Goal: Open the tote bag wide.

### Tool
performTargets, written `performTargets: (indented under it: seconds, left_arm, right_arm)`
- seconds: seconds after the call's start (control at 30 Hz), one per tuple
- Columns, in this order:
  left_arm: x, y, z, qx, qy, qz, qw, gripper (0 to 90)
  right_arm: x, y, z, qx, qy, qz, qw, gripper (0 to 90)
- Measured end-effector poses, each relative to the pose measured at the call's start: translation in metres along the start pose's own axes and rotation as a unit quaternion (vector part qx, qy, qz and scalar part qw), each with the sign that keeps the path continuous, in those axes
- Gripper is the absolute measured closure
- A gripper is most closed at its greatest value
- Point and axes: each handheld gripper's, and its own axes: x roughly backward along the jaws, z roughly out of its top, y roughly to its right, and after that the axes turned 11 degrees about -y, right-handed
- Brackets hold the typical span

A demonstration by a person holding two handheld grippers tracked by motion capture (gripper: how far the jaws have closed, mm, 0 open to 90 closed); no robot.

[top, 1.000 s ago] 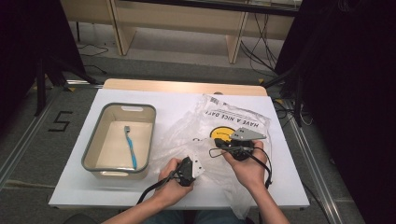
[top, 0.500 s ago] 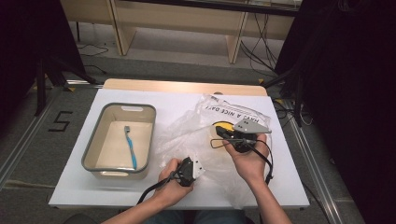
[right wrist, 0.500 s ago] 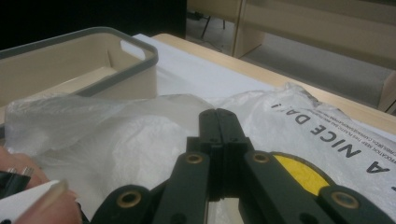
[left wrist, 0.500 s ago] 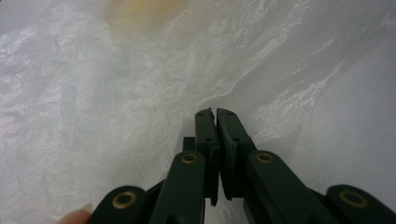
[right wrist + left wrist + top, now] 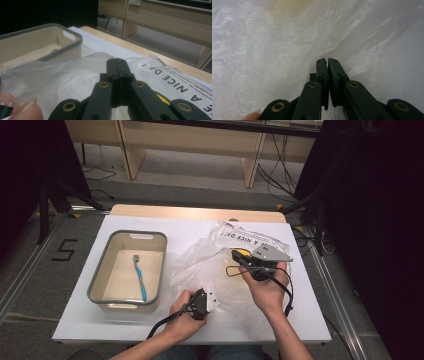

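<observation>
A crumpled clear plastic bag (image 5: 210,262) printed with black letters lies on the white table (image 5: 185,232). My left gripper (image 5: 209,297) rests at the bag's near edge. In the left gripper view its jaws (image 5: 327,60) are shut on a fold of the bag (image 5: 274,50), and creases run out from the tips. My right gripper (image 5: 235,254) hovers over the bag's right part, pointing left. Its jaws (image 5: 117,60) are shut with nothing seen between them. A yellow item (image 5: 243,253) lies beside them at the bag (image 5: 75,77).
A beige bin with a grey rim (image 5: 152,236) stands left of the bag and holds a blue toothbrush (image 5: 140,276). The bin (image 5: 50,42) is close beyond the right gripper's jaws. Wooden furniture and cables lie past the table's far edge.
The right gripper has shifted a little up and left over the bag and now partly covers the yellow item. The left gripper has stayed put.
</observation>
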Motion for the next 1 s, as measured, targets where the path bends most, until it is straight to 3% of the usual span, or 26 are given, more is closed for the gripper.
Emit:
performTargets:
  seconds: [0.43,0.63,0.8,1.0]
  left_arm:
    - [0.003,0.000,0.000,0.000,-0.001,-0.001,1.0000,83.8]
    - [0.023,0.003,0.003,-0.003,0.024,-0.008,0.9997,77.0]
    - [0.042,0.003,0.004,0.004,0.050,-0.020,0.9985,64.4]
    - [0.058,0.001,0.000,0.020,0.056,-0.045,0.9972,45.8]
  right_arm:
    - [0.000,0.002,-0.002,-0.007,0.001,0.000,1.0000,90.0]
    - [-0.001,0.002,-0.002,-0.008,-0.002,0.000,1.0000,90.0]
    - [-0.001,0.003,-0.003,-0.009,-0.002,-0.001,1.0000,90.0]
    - [-0.002,0.004,-0.005,-0.010,-0.005,-0.001,0.9999,90.0]
